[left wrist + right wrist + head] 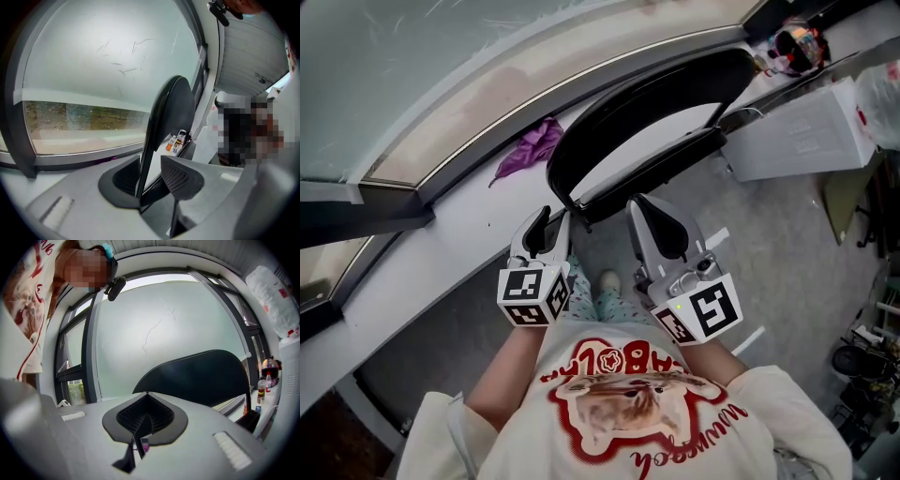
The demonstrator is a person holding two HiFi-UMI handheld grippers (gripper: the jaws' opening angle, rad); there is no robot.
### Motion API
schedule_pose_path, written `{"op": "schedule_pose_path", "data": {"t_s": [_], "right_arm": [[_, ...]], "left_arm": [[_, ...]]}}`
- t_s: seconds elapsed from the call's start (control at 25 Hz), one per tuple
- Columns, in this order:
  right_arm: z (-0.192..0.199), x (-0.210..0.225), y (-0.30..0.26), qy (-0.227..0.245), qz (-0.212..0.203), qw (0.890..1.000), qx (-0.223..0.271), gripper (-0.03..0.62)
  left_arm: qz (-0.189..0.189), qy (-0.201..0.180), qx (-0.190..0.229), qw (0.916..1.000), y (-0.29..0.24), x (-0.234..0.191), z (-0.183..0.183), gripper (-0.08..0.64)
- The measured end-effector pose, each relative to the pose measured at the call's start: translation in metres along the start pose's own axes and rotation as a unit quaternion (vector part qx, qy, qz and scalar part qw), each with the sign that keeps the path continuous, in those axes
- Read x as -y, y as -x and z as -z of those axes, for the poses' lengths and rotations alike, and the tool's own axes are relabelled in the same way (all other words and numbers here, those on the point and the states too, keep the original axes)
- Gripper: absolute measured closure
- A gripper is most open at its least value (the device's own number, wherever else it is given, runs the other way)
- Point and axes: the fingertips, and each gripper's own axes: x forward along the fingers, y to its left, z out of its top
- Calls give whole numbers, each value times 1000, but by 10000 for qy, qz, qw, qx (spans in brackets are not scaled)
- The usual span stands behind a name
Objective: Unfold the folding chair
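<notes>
Just past the person's printed shirt [628, 403], the left gripper [551, 223] has its jaws spread astride the black rim of the folding chair [652, 169]. Whether a pad touches the rim is unclear. The chair leans, still folded, against the white sill [441, 239]. The right gripper [639, 202], jaws pressed together and empty, is near the chair's seat edge.

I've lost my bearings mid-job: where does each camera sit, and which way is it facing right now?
Head view: on the person's head, looking steeply down at the folding chair by the window; shows their shirt, left tool and right tool.
Left gripper view: on the left tool, facing the window; its jaws stand apart around the chair's edge.
Right gripper view: on the right tool, facing the window past the chair back; jaws shut, shirt at upper left.
Shared: all three see the chair.
</notes>
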Motion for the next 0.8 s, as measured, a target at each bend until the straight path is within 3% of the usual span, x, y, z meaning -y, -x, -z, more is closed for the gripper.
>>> {"op": "schedule_pose_path", "data": {"t_s": [0.36, 0.8], "right_arm": [[25, 18, 1, -205, 302, 9991, -237, 568], [33, 32, -1, -333, 586, 9973, -280, 568]], "left_arm": [[-3, -68, -184, 9998, -40, -12, 20, 385], [-76, -59, -142, 9999, -69, -25, 19, 337]]}}
